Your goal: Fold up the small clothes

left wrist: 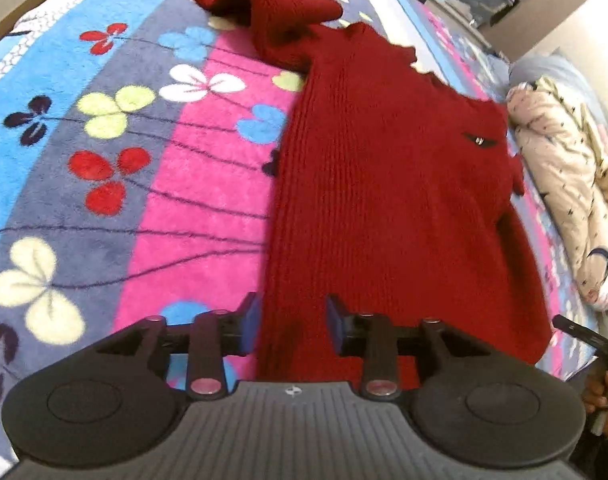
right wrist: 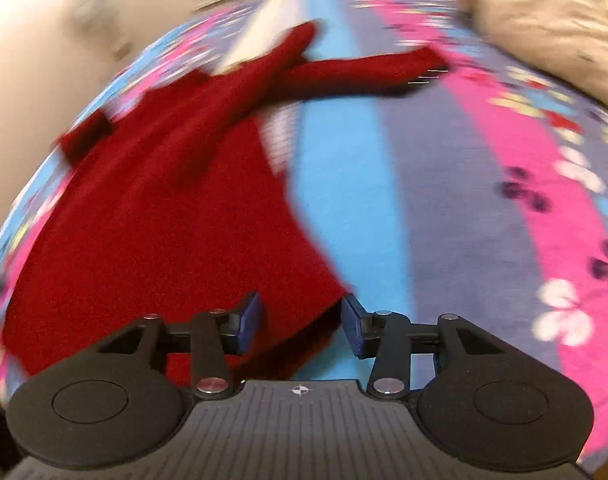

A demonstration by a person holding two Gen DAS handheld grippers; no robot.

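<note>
Red knit sweater (left wrist: pixel 384 184) flat on floral blanket (left wrist: pixel 104 160); soft, floppy, likely grippy. Left gripper (left wrist: pixel 292 322), right gripper (right wrist: pixel 302 320): jaws apart over hem, unclamped. Pinch hem corners.

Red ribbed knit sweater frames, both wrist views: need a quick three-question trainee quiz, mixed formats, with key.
1. True or false: the red ribbed knit sweater lies on a plain white sheet.
2. Multiple choice: the left claw has its pads A) pinched on fabric, B) apart above the hem, C) out of view.
3. Fill in: right of the sweater, in the left wrist view, lies a bundled ____ quilt.

Key: 1 false, it lies on a fleece blanket with flower print; 2 B; 3 beige.
</note>
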